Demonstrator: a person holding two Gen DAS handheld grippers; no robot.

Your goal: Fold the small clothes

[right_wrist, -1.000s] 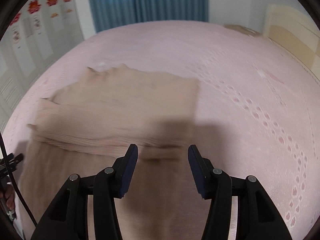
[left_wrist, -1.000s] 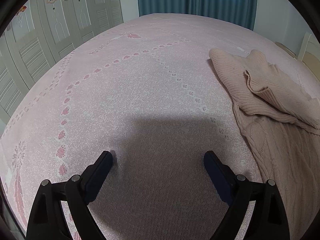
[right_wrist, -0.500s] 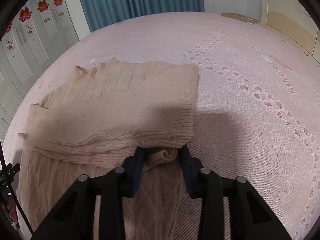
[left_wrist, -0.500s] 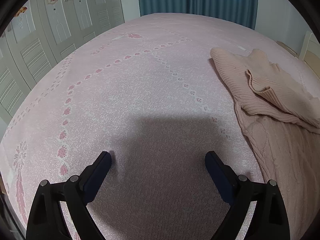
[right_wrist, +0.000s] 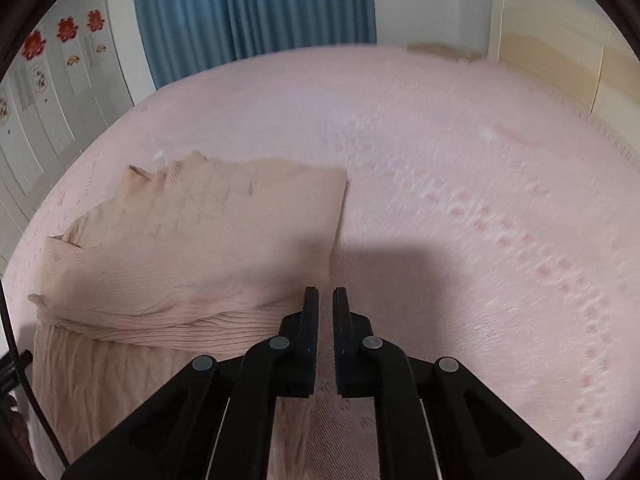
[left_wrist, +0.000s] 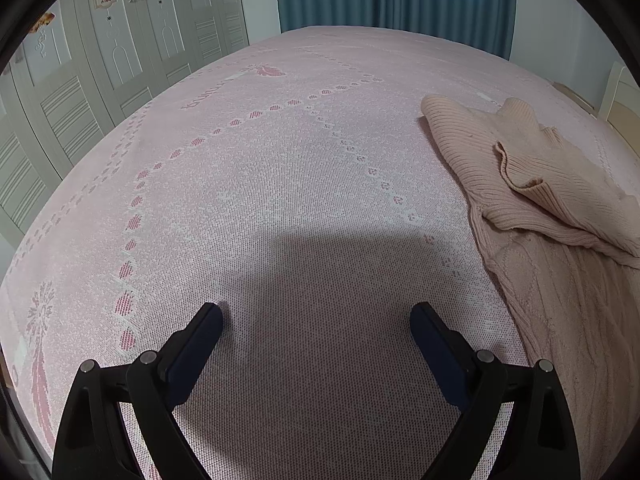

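The sweater [left_wrist: 532, 184], a beige-pink knit, lies on the bed [left_wrist: 280, 184] with its ribbed upper part folded down over a cable-patterned lower part; in the left wrist view it sits at the right side of the pink bedspread, one sleeve cuff curling up on top of the fold. The left gripper [left_wrist: 316, 320] hovers low over bare bedspread, well apart from the garment, its fingers [left_wrist: 200, 336] spread wide with nothing between them and a shadow cast on the cover just ahead. In the right wrist view the same sweater [right_wrist: 192, 248] fills the left half of the frame, its folded ribbed edge running across toward the right gripper [right_wrist: 326, 300]. That gripper's fingers [right_wrist: 310, 320] are drawn nearly together, leaving only a thin slit; the ribbed fold reaches right up to the left finger, but the view is motion-blurred and I cannot tell whether any knit is pinched in the slit. Bare bedspread with a trail of small pink heart motifs spreads to the right of that gripper. Behind the bed hang blue curtains [right_wrist: 256, 12], pale louvred wardrobe doors [left_wrist: 80, 92] line the left wall, and a cream headboard [right_wrist: 560, 44] stands at the far right.
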